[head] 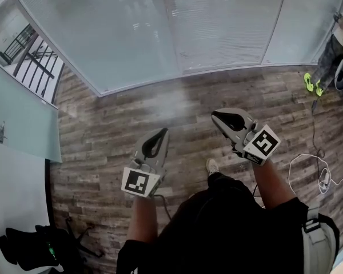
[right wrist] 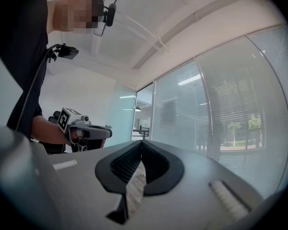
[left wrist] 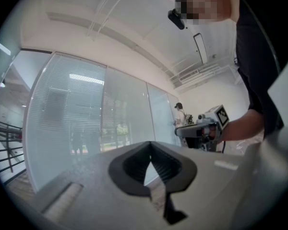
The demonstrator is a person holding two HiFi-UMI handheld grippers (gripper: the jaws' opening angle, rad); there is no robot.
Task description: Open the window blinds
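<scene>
Facing the blinds [head: 217, 27] across open floor [head: 117, 121], left hand-held gripper [head: 162, 133] and right hand-held gripper [head: 216, 116] hang closed, empty.

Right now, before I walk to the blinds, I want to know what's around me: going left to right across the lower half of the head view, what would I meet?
black equipment on the floor → left gripper → right gripper → white cable

Wood-plank floor [head: 114, 130] fills the middle of the head view. A loose white cable [head: 306, 156] lies at right, a yellow-green object [head: 312, 83] at upper right, black gear [head: 31, 250] at lower left, a black railing [head: 28, 53] at upper left.
</scene>
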